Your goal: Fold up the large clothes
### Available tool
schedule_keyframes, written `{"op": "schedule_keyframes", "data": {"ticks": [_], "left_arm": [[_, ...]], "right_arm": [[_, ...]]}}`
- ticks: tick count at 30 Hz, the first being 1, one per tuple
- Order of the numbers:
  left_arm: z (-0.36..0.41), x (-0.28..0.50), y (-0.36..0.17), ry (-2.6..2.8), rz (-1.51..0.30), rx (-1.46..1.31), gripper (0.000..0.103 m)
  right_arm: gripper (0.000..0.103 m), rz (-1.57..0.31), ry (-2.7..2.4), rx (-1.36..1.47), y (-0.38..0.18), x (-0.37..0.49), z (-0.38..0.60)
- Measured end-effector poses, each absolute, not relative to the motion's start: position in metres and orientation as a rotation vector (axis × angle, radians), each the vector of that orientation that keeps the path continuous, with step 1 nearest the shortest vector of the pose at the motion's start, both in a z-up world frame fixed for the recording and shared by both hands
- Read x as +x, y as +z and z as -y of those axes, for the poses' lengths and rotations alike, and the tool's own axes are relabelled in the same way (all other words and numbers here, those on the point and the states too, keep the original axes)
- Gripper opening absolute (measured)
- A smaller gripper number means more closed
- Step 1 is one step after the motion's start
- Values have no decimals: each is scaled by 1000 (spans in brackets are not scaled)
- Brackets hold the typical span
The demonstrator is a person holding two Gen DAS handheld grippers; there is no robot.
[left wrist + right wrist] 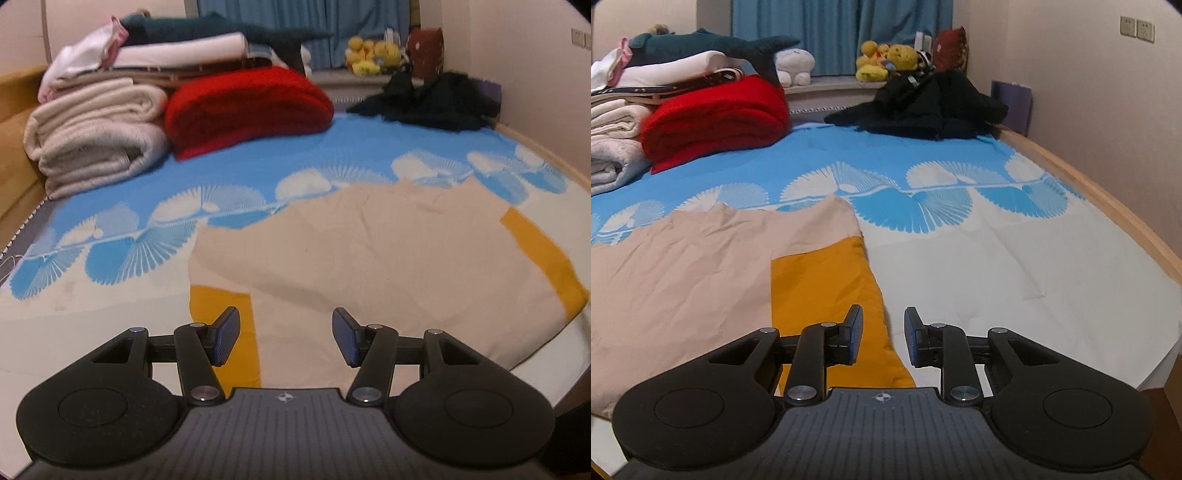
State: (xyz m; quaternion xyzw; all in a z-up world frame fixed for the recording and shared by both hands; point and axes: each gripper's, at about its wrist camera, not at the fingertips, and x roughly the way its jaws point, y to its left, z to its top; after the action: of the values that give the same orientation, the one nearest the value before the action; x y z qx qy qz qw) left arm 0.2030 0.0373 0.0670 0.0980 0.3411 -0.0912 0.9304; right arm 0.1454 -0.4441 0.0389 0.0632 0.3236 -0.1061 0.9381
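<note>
With both your left gripper (286,338) and right gripper (883,338) released and empty above the garment (369,251) lying flat on the near bed (997,277), a careless regrasp could rumple its folded edges, and its near hem is hidden behind the grippers.

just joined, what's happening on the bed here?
A person is folding clothes with a hand-held gripper in each hand. A beige garment with mustard panels lies spread flat on the blue and white bedsheet. Both grippers are above its near edge with nothing between their pads: the left hand-held gripper stands open, the right hand-held gripper open more narrowly. Folded blankets and a dark clothes pile sit at the far end.
</note>
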Motion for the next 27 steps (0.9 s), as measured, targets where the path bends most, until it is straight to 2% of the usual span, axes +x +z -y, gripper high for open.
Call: {"op": "schedule_keyframes", "data": {"ticks": [6, 12, 18, 27], "left_arm": [[-29, 157, 64, -199, -625, 181, 61], [-36, 126, 37, -203, -672, 175, 61], [-54, 129, 34, -196, -688, 127, 61], [-52, 138, 24, -205, -747, 73, 61]], "right_arm": [[25, -636, -220, 156, 46, 133, 437], [25, -559, -200, 200, 59, 112, 421], [25, -508, -164, 277, 64, 92, 391], [25, -572, -126, 163, 53, 102, 338]]}}
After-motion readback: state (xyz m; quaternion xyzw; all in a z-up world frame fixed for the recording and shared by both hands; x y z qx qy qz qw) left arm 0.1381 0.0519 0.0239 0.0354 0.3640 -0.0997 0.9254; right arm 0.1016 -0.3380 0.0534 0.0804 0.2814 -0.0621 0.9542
